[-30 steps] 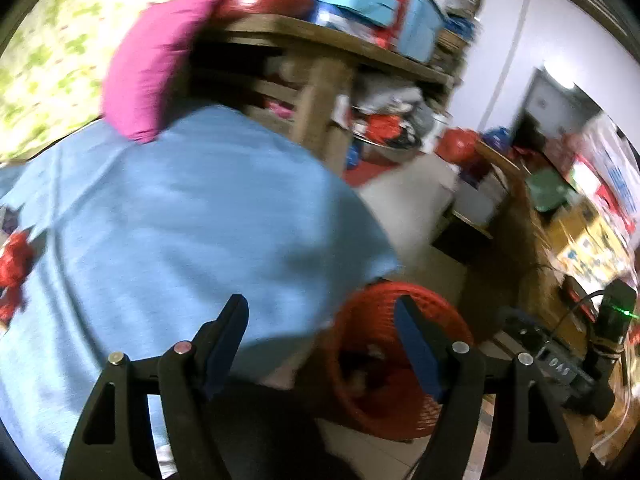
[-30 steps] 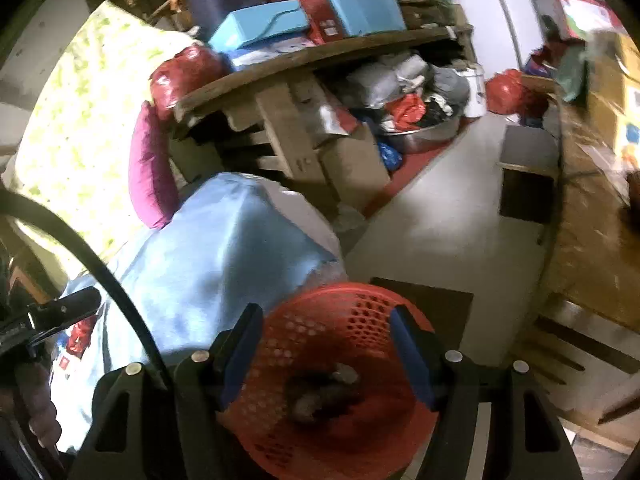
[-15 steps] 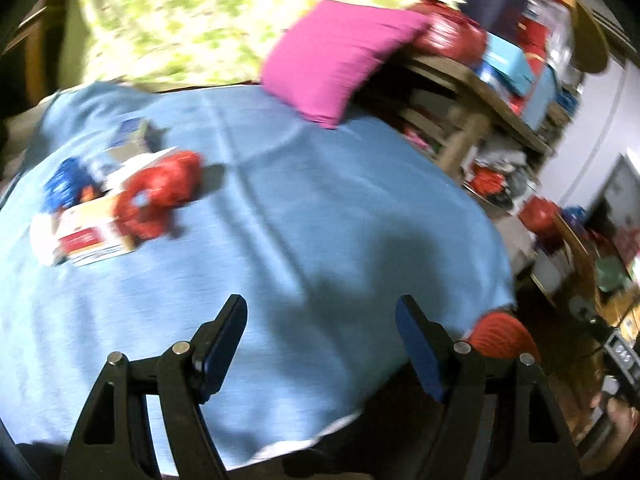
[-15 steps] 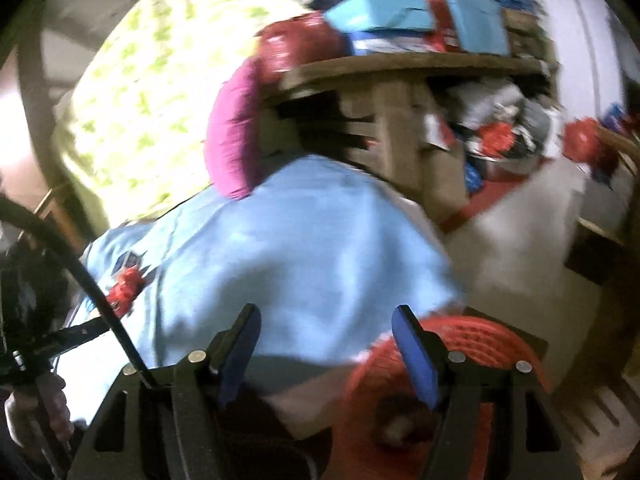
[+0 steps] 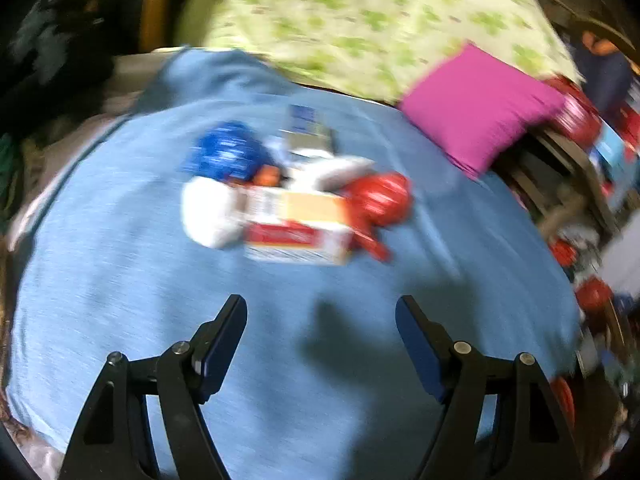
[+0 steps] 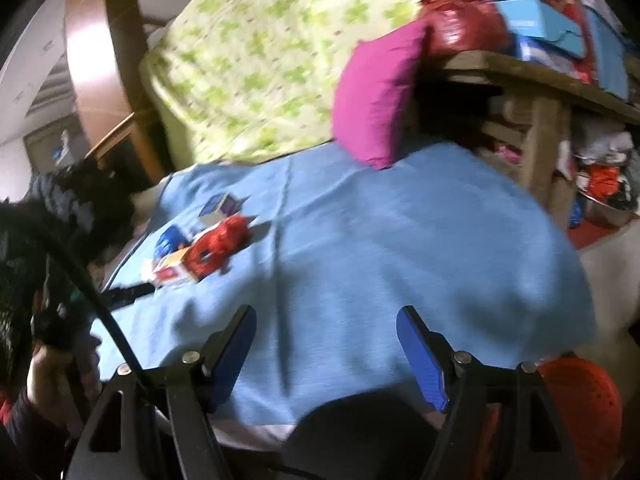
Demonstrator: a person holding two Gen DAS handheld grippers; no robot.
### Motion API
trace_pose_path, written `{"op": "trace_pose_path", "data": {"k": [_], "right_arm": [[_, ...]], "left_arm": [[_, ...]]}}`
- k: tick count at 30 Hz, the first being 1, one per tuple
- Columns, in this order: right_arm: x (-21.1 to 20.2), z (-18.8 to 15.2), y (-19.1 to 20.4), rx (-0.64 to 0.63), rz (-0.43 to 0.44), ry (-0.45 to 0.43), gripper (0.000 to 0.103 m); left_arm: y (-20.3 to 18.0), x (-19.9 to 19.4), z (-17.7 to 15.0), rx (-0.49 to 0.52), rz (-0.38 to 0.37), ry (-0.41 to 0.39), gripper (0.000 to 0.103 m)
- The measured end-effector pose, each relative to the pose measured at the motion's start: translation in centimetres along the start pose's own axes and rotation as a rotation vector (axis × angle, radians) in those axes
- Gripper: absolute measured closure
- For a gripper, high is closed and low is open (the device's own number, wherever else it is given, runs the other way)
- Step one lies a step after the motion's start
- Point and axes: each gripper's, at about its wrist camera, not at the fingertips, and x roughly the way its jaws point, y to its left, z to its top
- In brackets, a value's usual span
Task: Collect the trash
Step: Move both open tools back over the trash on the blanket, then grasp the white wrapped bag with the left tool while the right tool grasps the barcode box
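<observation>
Two claws hang over a bed under a blue sheet (image 5: 120, 280), both with jaws apart and nothing between them. From the left wrist view, motion blur softens everything. At far left lies a dark heap (image 5: 44, 60) against the bed's edge. The left claw (image 5: 320, 332) points at bare sheet, and its shadow falls on the cloth just ahead. Beyond it, near the middle of the bed, sits the trash pile (image 5: 292, 200): a blue wad (image 5: 228, 152), a white wad (image 5: 208, 216), a red-and-white box (image 5: 296, 232) in front, a red bag (image 5: 380, 200) at its right end, and a small dark box (image 5: 304, 124) behind. The pieces touch or overlap; nothing stands between claw and pile. Behind, a green-flowered cover (image 5: 360, 16) leans up, and a pink pillow (image 5: 480, 108) rests at the sheet's far right corner, well apart from the trash. Cluttered shelves (image 5: 580, 184) fill the right edge.

In the right wrist view, a hand (image 6: 44, 380) holds the other tool at lower left, with a black cable (image 6: 100, 304) crossing in front. The right claw (image 6: 326, 348), whose jaws have just been opening, aims at empty sheet; the trash lies up and to its left. A red basket (image 6: 580, 400) sits on the floor at lower right, partly behind the claw's right finger.
</observation>
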Motion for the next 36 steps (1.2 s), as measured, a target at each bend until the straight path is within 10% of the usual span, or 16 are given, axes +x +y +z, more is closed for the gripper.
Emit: {"op": "trace_pose_path", "data": {"k": [18, 21, 31, 36], "right_arm": [[3.9, -0.7, 2.7, -0.052, 0.041, 0.091, 0.027], [4.7, -0.7, 2.8, -0.051, 0.034, 0.106, 0.027], [7.5, 0.3, 5.8, -0.109, 0.071, 0.131, 0.027], [8.3, 0.7, 6.7, -0.12, 0.075, 0.133, 0.027]], "left_arm": [[7.0, 6.8, 6.9, -0.213, 0.146, -0.011, 0.027], [7.7, 8.0, 6.3, -0.216, 0.137, 0.032, 0.053], [8.5, 9.3, 5.6, -0.242, 0.087, 0.063, 0.048], [9.2, 8.1, 5.8, -0.265, 0.083, 0.021, 0.068]]}}
